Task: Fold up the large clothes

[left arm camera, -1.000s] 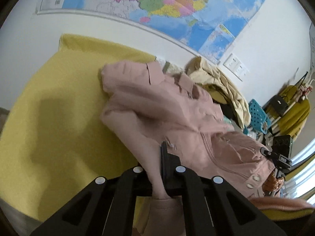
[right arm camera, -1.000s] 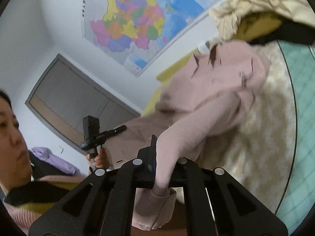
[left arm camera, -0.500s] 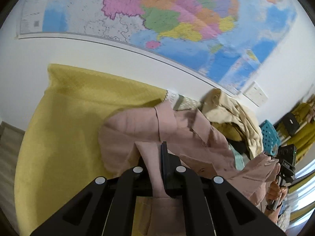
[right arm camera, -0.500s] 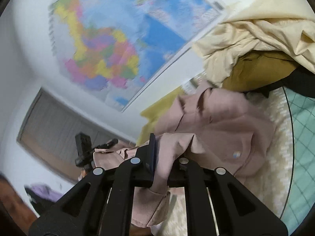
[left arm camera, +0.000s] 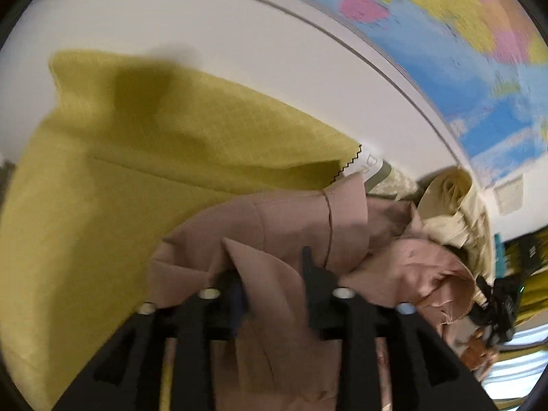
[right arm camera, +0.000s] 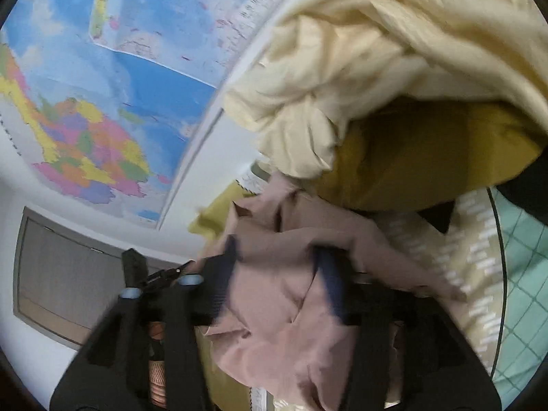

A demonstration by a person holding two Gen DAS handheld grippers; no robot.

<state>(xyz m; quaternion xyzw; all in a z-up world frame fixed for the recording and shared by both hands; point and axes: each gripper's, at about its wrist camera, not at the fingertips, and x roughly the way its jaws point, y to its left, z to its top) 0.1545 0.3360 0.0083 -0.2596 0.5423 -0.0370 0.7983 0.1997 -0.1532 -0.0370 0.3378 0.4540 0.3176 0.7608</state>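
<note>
A dusty-pink jacket [left arm camera: 301, 222] lies bunched on a yellow cloth [left arm camera: 120, 171], its collar end toward the wall. In the left wrist view, my left gripper [left arm camera: 270, 267] has its jaws opening, and a loose pink fold stands between them without being pressed. The right wrist view shows the same pink jacket [right arm camera: 274, 315] heaped under my right gripper [right arm camera: 277, 257], whose jaws are also opening. Pink cloth lies slack between its blue-padded fingers [right arm camera: 325, 274]. The other gripper [left arm camera: 496, 301] shows small at the left view's right edge.
A pile of cream clothes [right arm camera: 359, 68] over a mustard garment [right arm camera: 428, 154] sits close beside the jacket. A beige patterned cover [right arm camera: 479, 257] and a green checked mat [right arm camera: 524, 274] lie to the right. A wall map [right arm camera: 120, 85] hangs behind.
Both grippers carried the pink sleeves toward the wall end of the jacket, then their jaws parted from shut. The jacket is now folded into a smaller heap.
</note>
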